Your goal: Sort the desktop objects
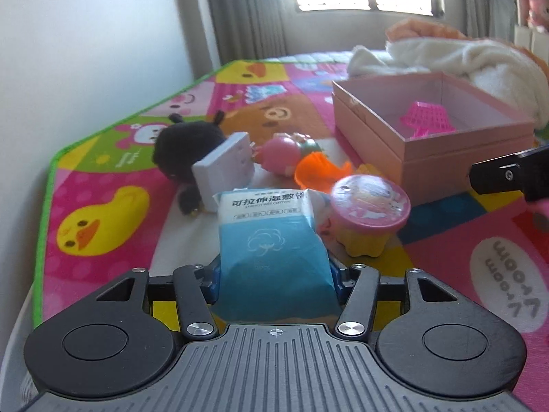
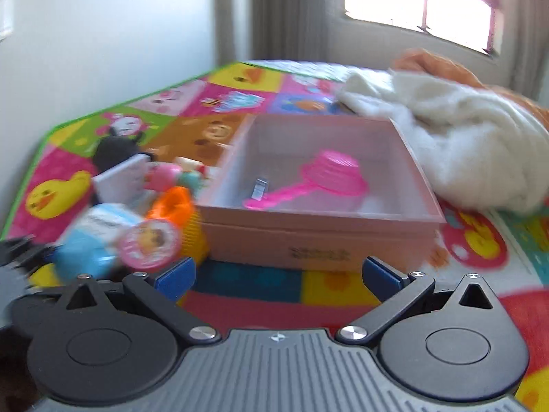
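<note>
Left gripper (image 1: pixel 274 274) at bottom centre clenches a blue-and-white wet-cotton packet (image 1: pixel 274 240); right gripper (image 2: pixel 278 274) at the bottom of its view spread wide, empty, before a pink box (image 2: pixel 319 240) holding a pink strainer (image 2: pixel 333 175)

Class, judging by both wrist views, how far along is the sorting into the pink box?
Done: pink strainer lies in the pink box. In hand: left gripper clamps the blue wipes pack; right gripper open, empty. Left: black plush, orange toy, pink-lidded cup.
</note>
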The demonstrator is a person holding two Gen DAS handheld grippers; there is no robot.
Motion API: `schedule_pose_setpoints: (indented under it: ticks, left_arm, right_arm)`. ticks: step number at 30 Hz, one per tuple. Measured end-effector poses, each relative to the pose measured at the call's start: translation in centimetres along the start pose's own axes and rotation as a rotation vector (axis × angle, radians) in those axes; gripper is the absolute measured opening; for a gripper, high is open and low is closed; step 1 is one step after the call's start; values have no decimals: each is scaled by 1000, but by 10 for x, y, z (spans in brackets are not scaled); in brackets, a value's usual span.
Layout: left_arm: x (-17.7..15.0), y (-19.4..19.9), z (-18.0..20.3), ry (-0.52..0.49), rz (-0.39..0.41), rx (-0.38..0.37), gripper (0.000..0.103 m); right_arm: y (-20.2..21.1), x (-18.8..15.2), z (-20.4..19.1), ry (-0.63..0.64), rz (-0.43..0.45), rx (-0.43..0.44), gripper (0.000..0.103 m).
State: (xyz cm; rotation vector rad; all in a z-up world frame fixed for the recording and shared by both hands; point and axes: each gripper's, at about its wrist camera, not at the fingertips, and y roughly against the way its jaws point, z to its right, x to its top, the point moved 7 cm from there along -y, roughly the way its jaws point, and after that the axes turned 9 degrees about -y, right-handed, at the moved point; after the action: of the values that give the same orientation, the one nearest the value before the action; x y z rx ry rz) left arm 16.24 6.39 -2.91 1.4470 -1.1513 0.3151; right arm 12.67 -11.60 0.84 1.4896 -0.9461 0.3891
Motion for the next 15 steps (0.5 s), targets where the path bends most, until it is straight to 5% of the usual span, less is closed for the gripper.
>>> schedule_pose_setpoints:
  ticks: [3, 10, 15]
  left_arm:
    - [-20, 25, -1, 99, -22, -14, 58]
    - [-49, 65, 22, 84, -56, -18, 63]
    - [-54, 72, 23, 97, -38, -36, 94]
  right_arm:
    - [19, 0, 3, -127, -16, 51, 103]
    - [17, -29, -13, -21, -99, 47, 103]
    - [-8, -48, 7, -169, -240, 20, 103]
